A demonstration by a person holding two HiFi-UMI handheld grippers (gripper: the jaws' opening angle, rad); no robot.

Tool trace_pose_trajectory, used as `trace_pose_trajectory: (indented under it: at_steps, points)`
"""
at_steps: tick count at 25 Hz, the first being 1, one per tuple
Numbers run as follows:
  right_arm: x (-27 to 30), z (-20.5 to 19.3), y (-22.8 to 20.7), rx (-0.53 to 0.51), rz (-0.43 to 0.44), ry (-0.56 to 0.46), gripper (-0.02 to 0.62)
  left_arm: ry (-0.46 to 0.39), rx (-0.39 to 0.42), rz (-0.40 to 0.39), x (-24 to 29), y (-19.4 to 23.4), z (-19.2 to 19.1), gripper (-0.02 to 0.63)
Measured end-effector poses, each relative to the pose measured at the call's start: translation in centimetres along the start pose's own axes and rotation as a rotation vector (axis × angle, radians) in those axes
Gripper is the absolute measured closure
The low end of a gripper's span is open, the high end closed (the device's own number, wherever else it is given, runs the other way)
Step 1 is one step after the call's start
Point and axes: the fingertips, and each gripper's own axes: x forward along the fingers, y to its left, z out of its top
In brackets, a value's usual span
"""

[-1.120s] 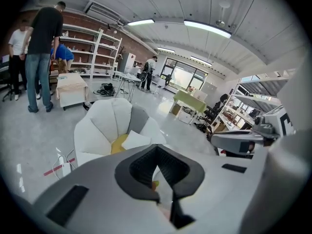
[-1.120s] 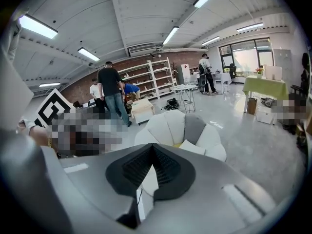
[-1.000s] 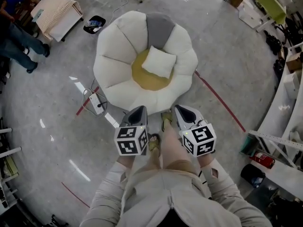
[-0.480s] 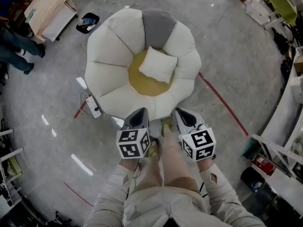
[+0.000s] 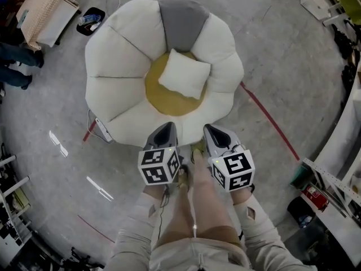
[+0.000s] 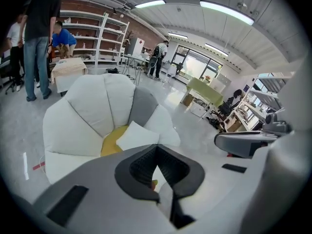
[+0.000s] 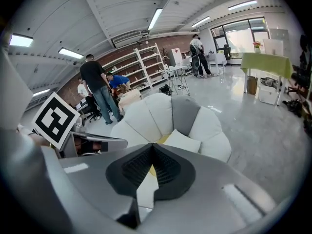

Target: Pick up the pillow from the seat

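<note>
Pillow (image 5: 184, 73): white, square, lying skewed on the yellow centre (image 5: 161, 101) of the seat (image 5: 115, 44), toward the grey back section and the right-hand side. Touched by neither gripper.

Seat round and petal-shaped, seen whole only from the head view. In both gripper views cut off along its front edge by the gripper bodies, with the yellow centre reduced to a sliver.

Only in the gripper views: standing people, white shelving (image 6: 105, 30), a green-covered table (image 7: 265, 62). Only from above: the wearer's legs (image 5: 192, 208) and sleeves.

Held side by side just short of the seat's front edge, well apart from the pillow and pointing toward it: left gripper (image 5: 164, 131) and right gripper (image 5: 213, 134). Jaws pressed together on each, nothing between.

Hands hidden under the marker cubes. Small white box (image 5: 101, 130) on the floor by the seat's left edge, too small to identify.
</note>
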Motion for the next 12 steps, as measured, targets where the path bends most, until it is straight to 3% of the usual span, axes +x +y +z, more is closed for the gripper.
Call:
trace_pose_trajectory:
  at_steps: [12]
  points:
    - [7.2, -2.1, -5.4, 0.022, -0.008, 0.013, 0.595, 0.026, 0.004, 0.042, 11.1, 3.2, -1.4, 0.601]
